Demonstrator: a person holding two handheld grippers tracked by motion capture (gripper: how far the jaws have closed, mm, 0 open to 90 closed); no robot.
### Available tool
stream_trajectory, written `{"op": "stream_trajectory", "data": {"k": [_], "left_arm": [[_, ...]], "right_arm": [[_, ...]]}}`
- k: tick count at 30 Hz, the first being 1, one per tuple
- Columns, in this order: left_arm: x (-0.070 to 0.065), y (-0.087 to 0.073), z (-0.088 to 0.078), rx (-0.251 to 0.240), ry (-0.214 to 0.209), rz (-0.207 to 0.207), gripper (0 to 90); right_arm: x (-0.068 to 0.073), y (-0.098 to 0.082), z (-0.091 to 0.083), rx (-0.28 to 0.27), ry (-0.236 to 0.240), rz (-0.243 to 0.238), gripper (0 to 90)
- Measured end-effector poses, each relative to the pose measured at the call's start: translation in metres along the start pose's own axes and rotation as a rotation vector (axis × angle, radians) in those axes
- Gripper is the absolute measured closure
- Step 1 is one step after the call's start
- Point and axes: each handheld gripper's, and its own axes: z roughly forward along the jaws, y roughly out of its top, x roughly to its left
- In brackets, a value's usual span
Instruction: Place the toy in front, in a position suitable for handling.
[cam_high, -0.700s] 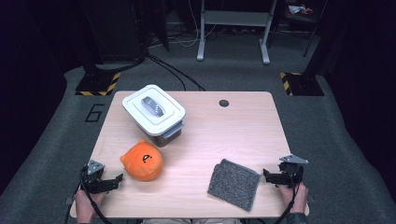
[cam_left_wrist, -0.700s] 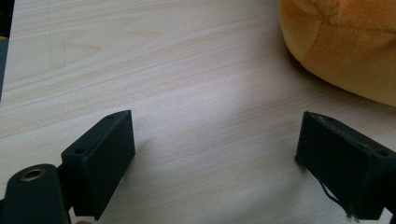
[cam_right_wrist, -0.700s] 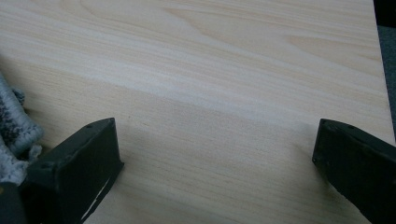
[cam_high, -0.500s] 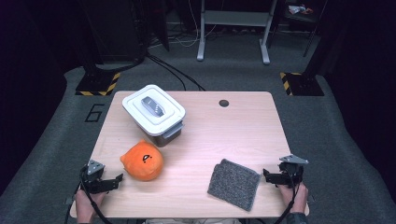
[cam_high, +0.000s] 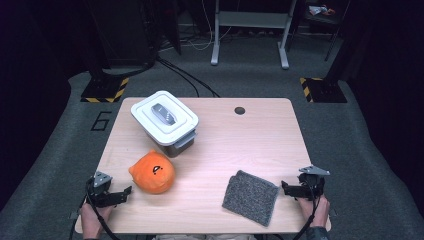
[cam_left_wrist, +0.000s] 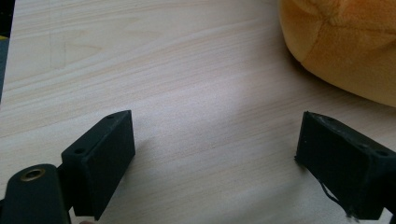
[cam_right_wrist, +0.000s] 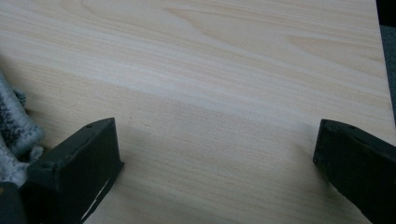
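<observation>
Left gripper (cam_high: 122, 192): we see its fingers (cam_left_wrist: 100, 161) spread wide, empty, just left of the orange plush (cam_high: 152, 172).
Right gripper (cam_high: 285, 188): fingers (cam_right_wrist: 79, 168) wide, empty, far right of the plush, beside the grey cloth (cam_high: 250, 196).
Plush: on the table (cam_high: 240, 145), just before the lidded box (cam_high: 165, 121).

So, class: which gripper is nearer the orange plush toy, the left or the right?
Left. The left gripper sits just beside the orange plush toy, jaws open toward it; the right gripper is across the table, beyond the grey cloth.
</observation>
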Motion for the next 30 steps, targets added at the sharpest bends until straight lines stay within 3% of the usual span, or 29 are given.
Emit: {"op": "stream_trajectory", "data": {"k": [9, 16, 21, 25, 26, 28, 30], "left_arm": [[0.0, 0.0, 0.0, 0.0, 0.001, -0.001, 11.1], [0.0, 0.0, 0.0, 0.0, 0.0, -0.001, 11.1], [0.0, 0.0, 0.0, 0.0, 0.002, 0.0, 11.1], [0.0, 0.0, 0.0, 0.0, 0.0, -0.001, 11.1], [0.0, 0.0, 0.0, 0.0, 0.002, 0.0, 11.1], [0.0, 0.0, 0.0, 0.0, 0.0, -0.001, 11.1], [0.0, 0.0, 0.0, 0.0, 0.0, -0.001, 11.1]], "right_arm": [[0.0, 0.002, -0.001, 0.004, 0.014, -0.023, 0.0], [0.0, 0.008, -0.019, -0.031, 0.026, -0.035, 0.0], [0.015, 0.014, -0.034, -0.059, 0.082, -0.058, 0.2], [0.031, 0.018, -0.041, -0.066, 0.135, -0.106, 1.5], [0.04, 0.02, -0.043, -0.061, 0.16, -0.124, 2.0], [0.046, 0.02, -0.045, -0.054, 0.166, -0.129, 2.0], [0.056, 0.021, -0.045, -0.046, 0.19, -0.164, 1.9]]}}
